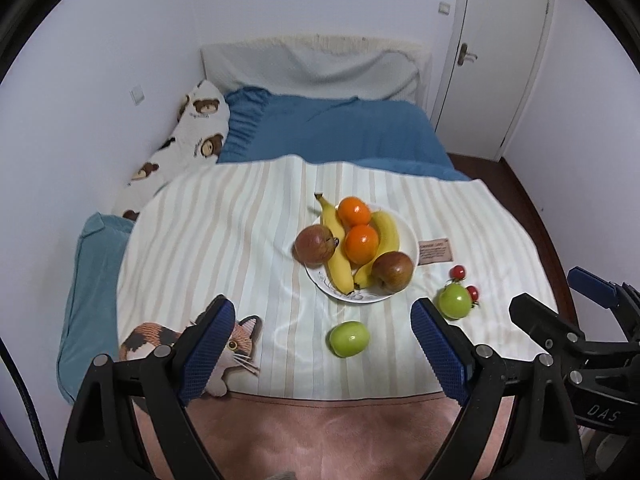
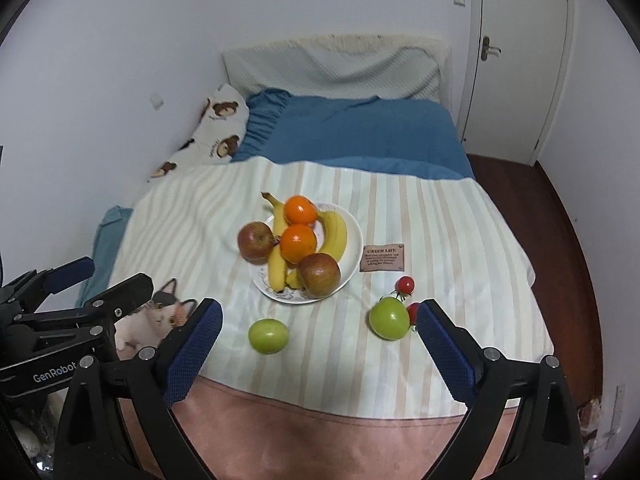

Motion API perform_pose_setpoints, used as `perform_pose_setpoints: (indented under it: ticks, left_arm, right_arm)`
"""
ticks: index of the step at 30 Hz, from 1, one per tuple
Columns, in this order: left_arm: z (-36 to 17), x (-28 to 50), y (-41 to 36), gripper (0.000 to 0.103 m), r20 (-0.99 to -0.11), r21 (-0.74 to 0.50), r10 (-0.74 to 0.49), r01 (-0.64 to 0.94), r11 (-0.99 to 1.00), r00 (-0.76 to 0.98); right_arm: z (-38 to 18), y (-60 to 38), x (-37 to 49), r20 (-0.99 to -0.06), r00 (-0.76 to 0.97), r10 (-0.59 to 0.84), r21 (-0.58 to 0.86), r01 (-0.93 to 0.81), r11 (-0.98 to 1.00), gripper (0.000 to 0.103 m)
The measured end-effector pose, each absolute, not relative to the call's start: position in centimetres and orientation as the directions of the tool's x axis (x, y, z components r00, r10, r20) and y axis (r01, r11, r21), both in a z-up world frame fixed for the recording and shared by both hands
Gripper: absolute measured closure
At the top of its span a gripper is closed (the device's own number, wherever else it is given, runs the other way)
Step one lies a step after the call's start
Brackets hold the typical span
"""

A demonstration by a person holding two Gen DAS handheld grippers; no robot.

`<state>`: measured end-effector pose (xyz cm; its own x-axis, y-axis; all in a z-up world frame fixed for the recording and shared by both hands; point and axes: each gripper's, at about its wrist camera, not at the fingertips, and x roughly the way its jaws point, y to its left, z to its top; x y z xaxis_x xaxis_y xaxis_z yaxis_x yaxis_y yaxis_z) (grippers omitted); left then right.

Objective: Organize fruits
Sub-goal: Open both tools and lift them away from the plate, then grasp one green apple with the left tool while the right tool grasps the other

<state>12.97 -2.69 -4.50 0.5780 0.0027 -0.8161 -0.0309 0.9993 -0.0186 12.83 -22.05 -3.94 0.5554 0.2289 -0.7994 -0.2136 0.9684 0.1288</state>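
A white plate [image 1: 412, 246] [image 2: 354, 236] on the striped blanket holds two bananas [image 1: 338, 248], two oranges [image 1: 361, 243] and a red apple [image 1: 393, 271]; another red apple [image 1: 314, 245] [image 2: 256, 241] leans at its left rim. Two green apples lie on the blanket: one in front of the plate [image 1: 349, 338] [image 2: 268, 336], one to the right [image 1: 454, 300] [image 2: 389, 317] beside two cherry tomatoes [image 1: 458, 272] [image 2: 406, 285]. My left gripper [image 1: 324, 356] is open and empty, near the front green apple. My right gripper [image 2: 320, 348] is open and empty, between the two green apples.
The striped blanket [image 1: 224, 240] with a cat print [image 1: 236, 340] covers a bed with blue bedding [image 1: 340, 132] and a bear-print pillow [image 1: 192, 132]. A brown label [image 2: 382, 258] lies right of the plate. A wall runs along the left, a door [image 1: 500, 56] stands at the back right.
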Motion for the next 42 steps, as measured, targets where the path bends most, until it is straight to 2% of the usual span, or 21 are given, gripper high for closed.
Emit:
perform_pose_setpoints:
  ticks: [8,14,15,16,23,28,32,40,42]
  left_arm:
    - [-1.9,9.5,-3.3,0.013,-0.799,-0.028,-0.006,-0.028,0.999,0.602]
    - [-3.1,9.5,-3.8,0.012,-0.822,-0.006,0.007,-0.021,1.0,0.57]
    - [-3.6,9.7,-3.8,0.003,-0.83,0.009,0.022,-0.026,1.0,0.558]
    - [-4.2,9.9,-3.9,0.0,-0.836,0.017,0.028,-0.026,1.0,0.548]
    - [-11.0,12.9,-3.7,0.0,-0.893,0.036,0.047,-0.033,0.999,0.447]
    - [-16.9,15.4,-3.6,0.0,-0.936,0.031,0.042,-0.036,0.999,0.348]
    - [-21.1,17.7,-4.0,0.0,-0.963,0.025,0.03,-0.025,0.999,0.267]
    - [-28.4,21.4,-6.0,0.0,-0.996,-0.054,-0.057,0.052,0.997,0.069]
    - [-29.6,22.0,-6.6,0.004,-0.997,-0.061,-0.064,0.069,0.996,0.049]
  right_arm:
    - [-0.1,-23.3,9.4,-0.759,0.598,0.259,0.159,-0.215,0.964,0.003]
    - [-0.2,-24.3,9.0,-0.766,0.571,0.295,0.219,-0.199,0.955,0.003]
    - [-0.9,-24.7,9.3,-0.777,0.557,0.293,0.229,-0.184,0.956,0.003]
    - [-1.5,-25.0,9.6,-0.784,0.549,0.289,0.232,-0.173,0.957,0.003]
    - [-8.8,-28.9,13.0,-0.861,0.446,0.247,0.261,-0.03,0.965,0.003]
    - [-14.4,-29.7,16.6,-0.894,0.389,0.223,0.241,-0.002,0.97,0.004]
    - [-18.4,-28.8,19.6,-0.921,0.338,0.194,0.197,-0.027,0.98,0.026]
    - [-24.4,-27.4,24.5,-0.963,0.223,0.152,0.141,-0.065,0.988,0.026]
    - [-25.6,-27.1,25.4,-0.969,0.196,0.153,0.142,-0.069,0.987,0.026]
